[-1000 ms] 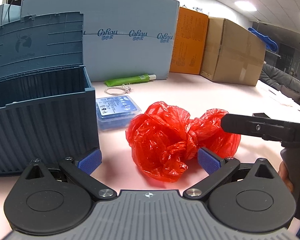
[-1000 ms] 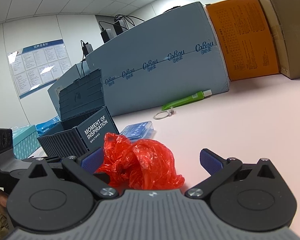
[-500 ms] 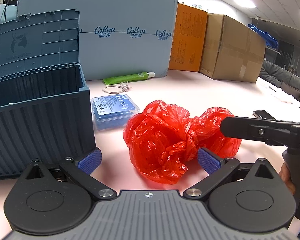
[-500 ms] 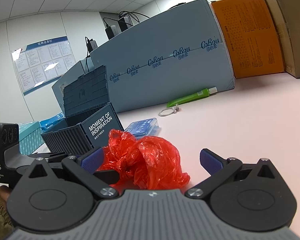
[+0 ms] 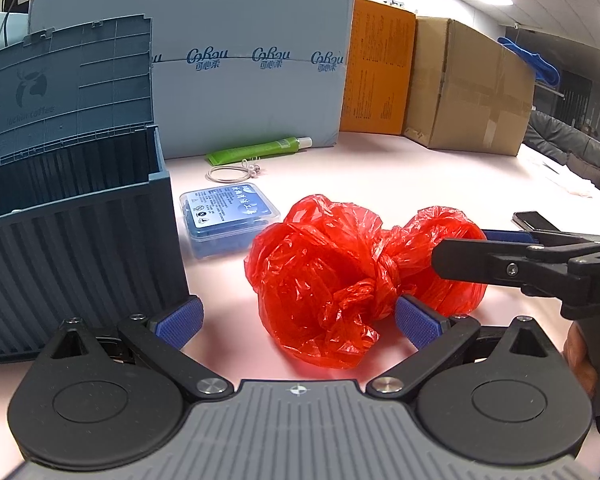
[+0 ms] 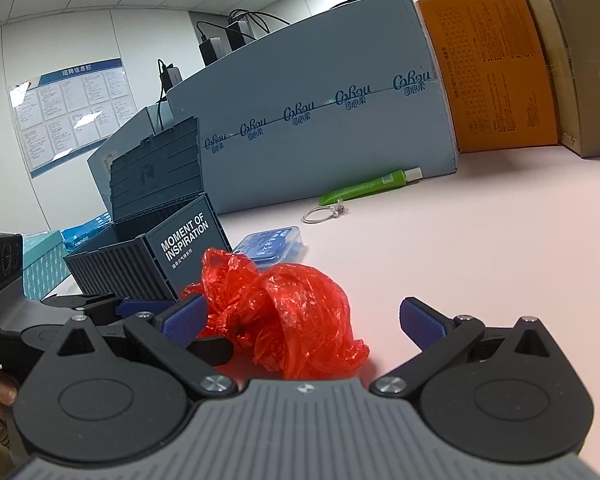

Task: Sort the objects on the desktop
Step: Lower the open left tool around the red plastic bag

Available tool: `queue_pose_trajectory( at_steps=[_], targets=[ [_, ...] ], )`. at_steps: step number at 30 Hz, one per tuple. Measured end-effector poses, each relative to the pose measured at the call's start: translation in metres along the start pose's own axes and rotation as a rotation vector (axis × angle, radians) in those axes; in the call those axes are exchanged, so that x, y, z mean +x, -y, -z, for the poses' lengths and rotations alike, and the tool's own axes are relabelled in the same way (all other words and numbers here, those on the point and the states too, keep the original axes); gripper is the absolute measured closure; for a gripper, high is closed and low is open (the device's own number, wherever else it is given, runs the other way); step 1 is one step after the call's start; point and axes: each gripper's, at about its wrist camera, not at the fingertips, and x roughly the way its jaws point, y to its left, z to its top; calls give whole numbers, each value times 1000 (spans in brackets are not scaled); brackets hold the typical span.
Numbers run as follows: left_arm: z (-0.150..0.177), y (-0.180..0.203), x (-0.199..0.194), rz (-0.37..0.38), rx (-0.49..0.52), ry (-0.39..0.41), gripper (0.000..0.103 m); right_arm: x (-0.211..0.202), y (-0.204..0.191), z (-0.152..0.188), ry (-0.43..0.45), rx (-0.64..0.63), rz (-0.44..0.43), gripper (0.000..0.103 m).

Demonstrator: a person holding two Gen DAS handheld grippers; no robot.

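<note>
A crumpled, knotted red plastic bag (image 5: 340, 276) lies on the pink table, just right of the dark blue storage crate (image 5: 72, 236) with its lid raised. My left gripper (image 5: 298, 318) is open, its blue pads straddling the bag's near side. My right gripper (image 6: 302, 318) is open too, low at the bag (image 6: 284, 312) from the right; in the left wrist view its black finger (image 5: 500, 260) lies against the bag's right lobe. A clear box of blue items (image 5: 230, 218), a thin ring (image 5: 230, 174) and a green tube (image 5: 260, 148) lie behind.
A large grey-blue carton (image 5: 252, 60), an orange box (image 5: 376, 68) and a brown cardboard box (image 5: 468, 88) wall the table's back. A dark phone (image 5: 534, 220) lies at the right. A person's hand (image 5: 578, 356) holds the right gripper's handle.
Both grippers have crept closer to the red bag, which looms larger in each view. The right gripper's finger has slid further onto the bag's right lobe. Both stay open.
</note>
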Motion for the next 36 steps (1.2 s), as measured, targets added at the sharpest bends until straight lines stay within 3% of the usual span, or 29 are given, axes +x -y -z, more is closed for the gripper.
queue_pose_trajectory(
  at_steps=[22, 36],
  targets=[
    [-1, 0, 1, 0, -3, -3, 0, 2, 1, 1, -7, 4, -6, 0],
    [-3, 1, 9, -3, -2, -55, 0, 7, 3, 1, -35, 17, 20, 0]
  ],
)
